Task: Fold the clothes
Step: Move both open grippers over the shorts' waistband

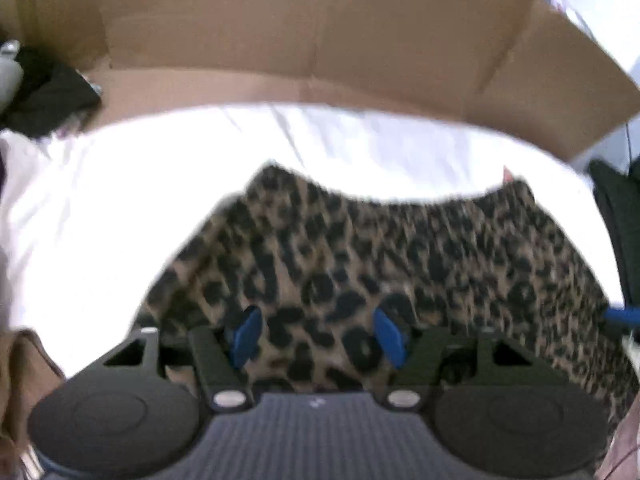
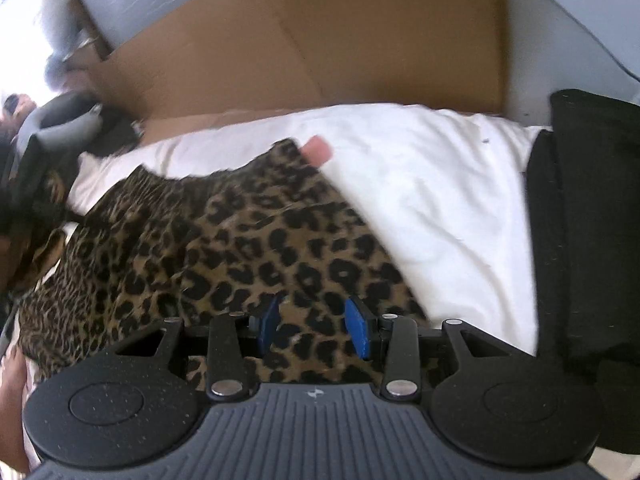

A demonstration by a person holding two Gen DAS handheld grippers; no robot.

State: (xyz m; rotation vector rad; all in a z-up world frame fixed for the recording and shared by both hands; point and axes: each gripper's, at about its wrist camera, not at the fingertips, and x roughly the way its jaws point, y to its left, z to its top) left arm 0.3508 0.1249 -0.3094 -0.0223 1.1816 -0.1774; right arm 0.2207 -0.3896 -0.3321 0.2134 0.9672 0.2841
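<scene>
A leopard-print garment (image 1: 360, 260) lies spread on a white sheet (image 1: 100, 200). In the left wrist view my left gripper (image 1: 318, 336) hovers over its near part. The blue pads (image 1: 246, 336) stand well apart, and only flat fabric shows between them. In the right wrist view the same garment (image 2: 180, 260) runs off to the left, with a pink tag (image 2: 318, 150) at its far corner. My right gripper (image 2: 312, 326) is over the garment's near right edge. Its jaws are apart, with a gap between the blue pads (image 2: 358, 328) and printed cloth behind them.
Brown cardboard (image 1: 320, 40) stands along the far side of the sheet (image 2: 440, 180). A black fabric pile (image 2: 580, 220) lies at the right in the right wrist view. Dark items (image 1: 48, 96) sit at the far left. A blue tip (image 1: 622, 316) pokes in at the right edge of the left wrist view.
</scene>
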